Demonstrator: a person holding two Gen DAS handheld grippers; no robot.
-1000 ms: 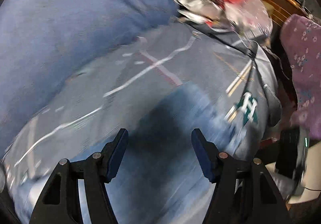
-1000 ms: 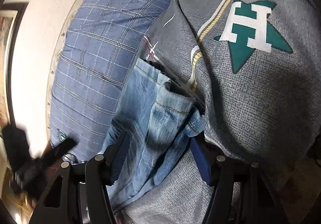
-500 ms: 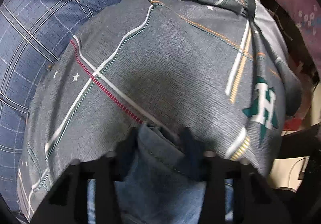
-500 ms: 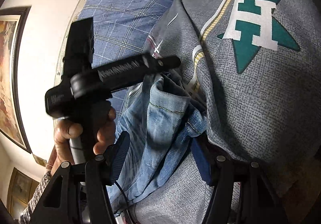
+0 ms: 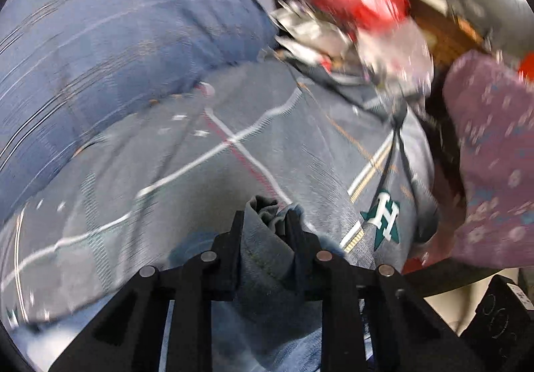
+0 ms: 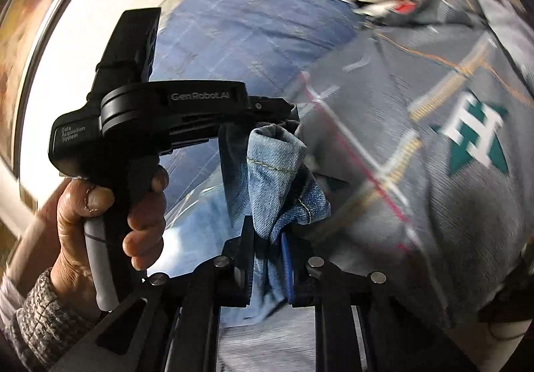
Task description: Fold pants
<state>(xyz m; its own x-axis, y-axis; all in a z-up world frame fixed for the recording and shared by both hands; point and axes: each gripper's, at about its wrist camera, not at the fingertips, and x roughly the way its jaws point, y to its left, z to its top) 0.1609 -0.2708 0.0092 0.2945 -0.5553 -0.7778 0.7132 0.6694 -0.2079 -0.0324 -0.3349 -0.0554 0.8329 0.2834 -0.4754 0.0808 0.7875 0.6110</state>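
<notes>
The pants are blue denim jeans (image 6: 277,171), bunched and lifted off a grey patterned bedsheet (image 6: 417,205). My right gripper (image 6: 268,235) is shut on a fold of the denim at the bottom centre of the right wrist view. My left gripper (image 5: 265,222) is shut on another bunch of the jeans (image 5: 263,258). In the right wrist view the left gripper (image 6: 283,118) shows from the side, held in a hand (image 6: 110,215), clamping the top of the same hanging fold. Both views are motion blurred.
A blue checked pillow (image 5: 116,48) lies at the left beside the sheet (image 5: 167,171). A purple floral cloth (image 5: 490,155) hangs at the right. Red and silvery clutter (image 5: 360,15) sits beyond the bed's far end. A white wall (image 6: 83,31) is at the left.
Both grippers went from open to shut on the jeans. The left gripper came in beside the right one, and the denim has been lifted off the sheet.
</notes>
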